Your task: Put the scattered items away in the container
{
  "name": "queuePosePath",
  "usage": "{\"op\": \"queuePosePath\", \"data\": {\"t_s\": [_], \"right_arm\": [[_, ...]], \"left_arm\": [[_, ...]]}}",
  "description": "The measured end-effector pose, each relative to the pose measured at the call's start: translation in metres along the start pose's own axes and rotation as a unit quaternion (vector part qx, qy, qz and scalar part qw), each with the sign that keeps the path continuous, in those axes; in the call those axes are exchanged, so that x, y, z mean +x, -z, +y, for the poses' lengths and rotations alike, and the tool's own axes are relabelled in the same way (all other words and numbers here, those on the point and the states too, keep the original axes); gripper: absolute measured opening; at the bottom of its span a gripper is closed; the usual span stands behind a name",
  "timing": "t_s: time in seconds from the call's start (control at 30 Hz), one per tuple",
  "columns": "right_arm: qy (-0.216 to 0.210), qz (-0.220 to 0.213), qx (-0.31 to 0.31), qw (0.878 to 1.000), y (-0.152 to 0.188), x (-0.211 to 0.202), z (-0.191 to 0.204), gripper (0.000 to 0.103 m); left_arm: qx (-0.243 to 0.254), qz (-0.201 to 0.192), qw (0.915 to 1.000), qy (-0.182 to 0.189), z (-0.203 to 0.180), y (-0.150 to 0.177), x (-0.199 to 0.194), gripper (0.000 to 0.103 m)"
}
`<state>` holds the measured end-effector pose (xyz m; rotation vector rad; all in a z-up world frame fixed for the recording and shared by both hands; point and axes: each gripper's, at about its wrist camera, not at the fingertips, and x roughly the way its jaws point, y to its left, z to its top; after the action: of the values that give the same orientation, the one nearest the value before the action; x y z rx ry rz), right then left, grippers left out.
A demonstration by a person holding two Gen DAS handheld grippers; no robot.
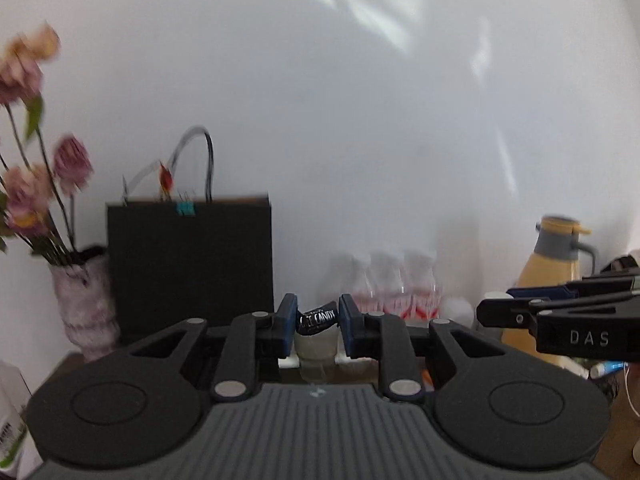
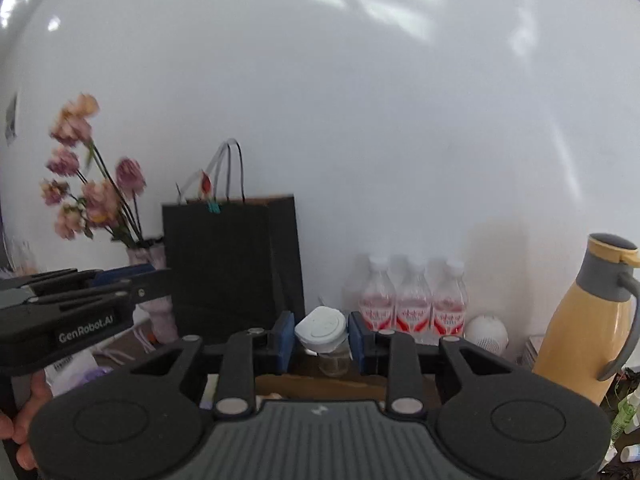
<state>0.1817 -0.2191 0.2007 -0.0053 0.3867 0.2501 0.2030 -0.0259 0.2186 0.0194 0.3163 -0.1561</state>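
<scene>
My left gripper (image 1: 318, 322) is shut on a small black candy packet (image 1: 318, 318) with white lettering and holds it up in the air. My right gripper (image 2: 321, 334) is shut on a white round lid (image 2: 321, 328), also held up. A clear glass jar (image 2: 335, 360) stands on the table just behind and below both grippers; it also shows in the left wrist view (image 1: 316, 354). The right gripper appears at the right edge of the left wrist view (image 1: 560, 316), and the left gripper at the left edge of the right wrist view (image 2: 80, 304).
A black paper bag (image 2: 232, 268) stands against the white wall. A vase of pink flowers (image 2: 154, 308) is to its left. Three water bottles (image 2: 412, 304), a white round speaker (image 2: 486, 332) and a yellow thermos jug (image 2: 588, 320) stand to the right. A cardboard edge (image 2: 320, 388) lies below the fingers.
</scene>
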Motion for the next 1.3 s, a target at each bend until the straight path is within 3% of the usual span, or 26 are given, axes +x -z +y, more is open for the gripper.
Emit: {"op": "queuePosePath", "data": {"t_s": [0.1, 0.17, 0.27, 0.33, 0.5, 0.6, 0.77, 0.87, 0.93, 1.17, 1.27, 1.3], "right_arm": [[-0.019, 0.119, 0.023, 0.992, 0.009, 0.071, -0.016, 0.028], [-0.003, 0.179, 0.03, 0.983, 0.032, 0.115, -0.025, 0.028], [0.014, 0.247, 0.027, 0.969, 0.066, 0.164, -0.031, 0.028], [0.01, 0.271, 0.027, 0.962, 0.085, 0.183, -0.033, 0.028], [-0.009, 0.298, 0.035, 0.954, 0.102, 0.221, -0.029, 0.028], [-0.012, 0.315, 0.031, 0.949, 0.108, 0.233, -0.025, 0.028], [-0.032, 0.31, 0.036, 0.949, 0.108, 0.225, -0.025, 0.028], [-0.061, 0.336, 0.014, 0.94, 0.113, 0.219, -0.017, 0.028], [-0.065, 0.347, -0.007, 0.936, 0.116, 0.217, -0.011, 0.028], [-0.084, 0.358, 0.034, 0.929, 0.106, 0.205, -0.018, 0.045], [-0.074, 0.341, 0.048, 0.936, 0.093, 0.192, -0.022, 0.047], [-0.067, 0.334, 0.053, 0.939, 0.088, 0.186, -0.023, 0.048]], "left_arm": [[0.001, 0.116, 0.9932, -0.009, 0.001, 0.037, 0.076, 0.023], [0.01, 0.17, 0.9852, -0.012, 0.002, 0.066, 0.112, 0.023], [0.005, 0.225, 0.9743, 0.004, 0.006, 0.099, 0.145, 0.023], [0.0, 0.252, 0.9675, 0.017, 0.01, 0.112, 0.158, 0.023], [0.015, 0.285, 0.9573, 0.043, 0.015, 0.121, 0.176, 0.026], [0.024, 0.287, 0.9566, 0.045, 0.013, 0.123, 0.175, 0.026], [0.015, 0.295, 0.9534, 0.062, 0.016, 0.123, 0.173, 0.026], [0.027, 0.307, 0.9485, 0.073, 0.012, 0.126, 0.173, 0.027], [0.024, 0.308, 0.9483, 0.072, 0.013, 0.128, 0.174, 0.043], [0.013, 0.281, 0.9576, 0.062, 0.02, 0.109, 0.154, 0.05], [0.0, 0.268, 0.9622, 0.048, 0.027, 0.095, 0.142, 0.06], [-0.007, 0.269, 0.9623, 0.038, 0.029, 0.091, 0.138, 0.07]]}}
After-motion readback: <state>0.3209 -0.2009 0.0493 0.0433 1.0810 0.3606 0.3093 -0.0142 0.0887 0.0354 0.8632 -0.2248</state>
